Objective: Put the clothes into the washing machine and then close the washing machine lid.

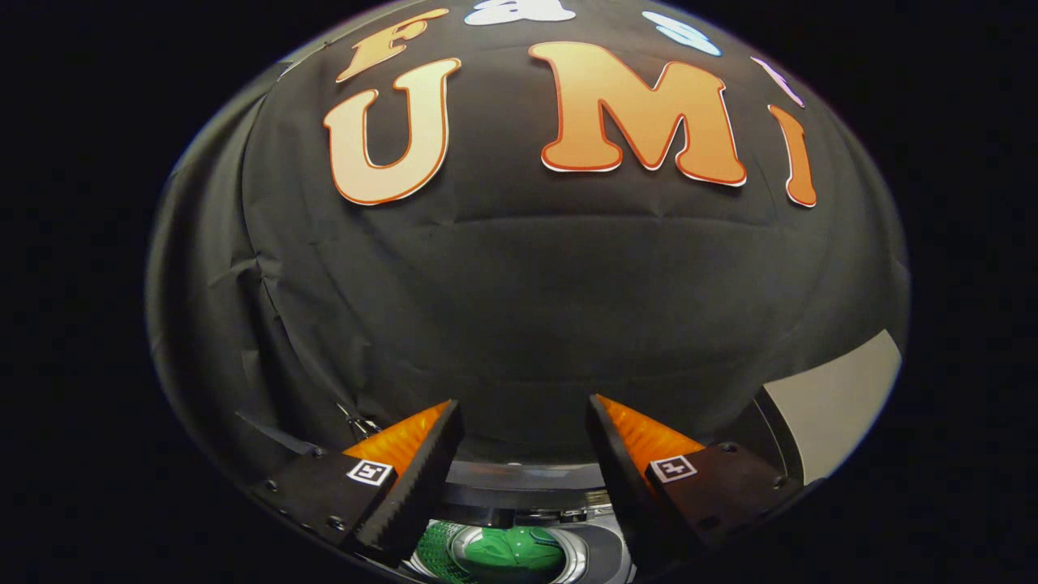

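Observation:
My gripper (525,410) is open, its two fingers spread wide with nothing between them, raised and facing the black cloth wall. Low between the fingers I look down at the washing machine (559,507), with its round drum opening in view. A green garment (512,551) lies inside the drum, well below the fingertips. The machine's lid cannot be made out clearly; a pale curved band (519,473) runs across just behind the opening.
The black cloth wall (519,324) stands close ahead, beyond the fingers. A light grey panel (835,397) shows to the right of the right finger. A thin dark bracket or clip (357,422) sits by the left finger.

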Tool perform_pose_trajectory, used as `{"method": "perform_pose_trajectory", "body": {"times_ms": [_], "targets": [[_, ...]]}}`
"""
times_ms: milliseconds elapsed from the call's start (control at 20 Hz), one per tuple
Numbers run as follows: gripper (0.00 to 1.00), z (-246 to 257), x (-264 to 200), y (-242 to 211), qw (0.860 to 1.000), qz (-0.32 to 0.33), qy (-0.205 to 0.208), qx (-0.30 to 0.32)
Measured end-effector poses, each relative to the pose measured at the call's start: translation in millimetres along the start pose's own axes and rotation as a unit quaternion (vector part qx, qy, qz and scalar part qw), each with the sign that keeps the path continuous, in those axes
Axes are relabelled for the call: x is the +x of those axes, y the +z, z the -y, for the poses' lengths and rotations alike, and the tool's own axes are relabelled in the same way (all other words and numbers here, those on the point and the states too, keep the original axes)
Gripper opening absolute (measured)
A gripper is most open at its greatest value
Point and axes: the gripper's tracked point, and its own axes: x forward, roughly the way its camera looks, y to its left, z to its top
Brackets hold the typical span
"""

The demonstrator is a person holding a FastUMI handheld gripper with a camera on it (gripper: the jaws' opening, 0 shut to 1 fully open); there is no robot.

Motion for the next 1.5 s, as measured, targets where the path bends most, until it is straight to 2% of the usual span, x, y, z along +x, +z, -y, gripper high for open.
{"method": "perform_pose_trajectory", "body": {"times_ms": [450,950,1100,1300,1400,1500], "targets": [[0.99,2,-49,-27,0.999,0.029,-0.015,-0.006],[0.98,2,-80,-62,0.999,0.046,-0.017,-0.007],[0.98,0,-96,-95,0.998,0.051,-0.021,-0.011],[0.98,2,-96,-176,0.999,-0.005,-0.003,-0.04],[0.98,4,-98,-195,0.999,-0.015,-0.003,-0.031],[0.98,0,-100,-194,1.0,-0.014,-0.001,-0.022]]}}
